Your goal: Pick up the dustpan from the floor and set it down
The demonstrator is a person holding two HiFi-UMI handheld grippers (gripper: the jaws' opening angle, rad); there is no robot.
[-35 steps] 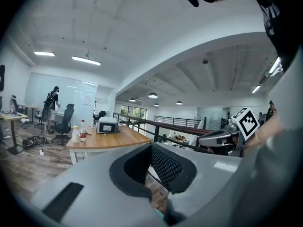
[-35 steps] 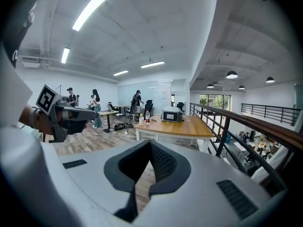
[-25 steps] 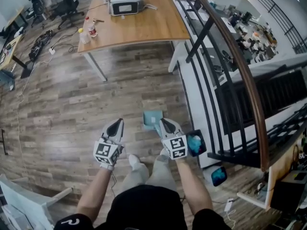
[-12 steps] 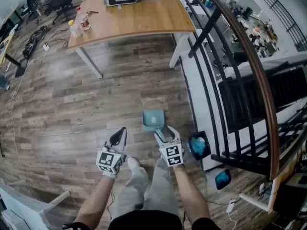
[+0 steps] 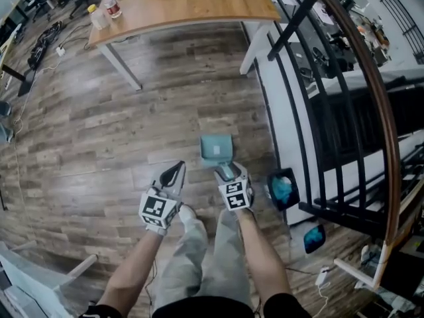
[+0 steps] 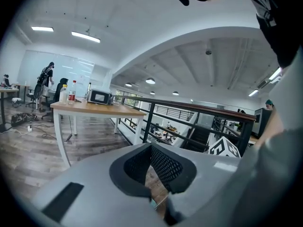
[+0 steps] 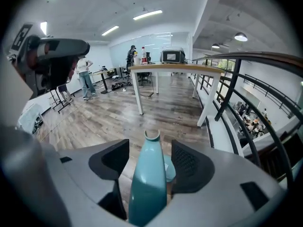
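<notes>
The jaws of my right gripper point(image 7: 150, 150) are opening with the dustpan point(image 5: 216, 148) handle point(image 7: 147, 183) loose between them, pan on the floor point(image 5: 99, 144), lift seemingly still ahead; left gripper point(image 5: 173, 174) pressed together, empty.

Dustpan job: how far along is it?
Nothing finished: the dustpan lies on the floor. In hand: the right hand-held gripper straddles its handle, jaws opening, not gripping. Still to do: close, lift, set it down.

One teal dustpan point(image 5: 216, 148), one left gripper point(image 5: 173, 175), one right gripper point(image 5: 226, 171), one wooden table point(image 5: 199, 5), two bottles point(image 5: 99, 17).
</notes>
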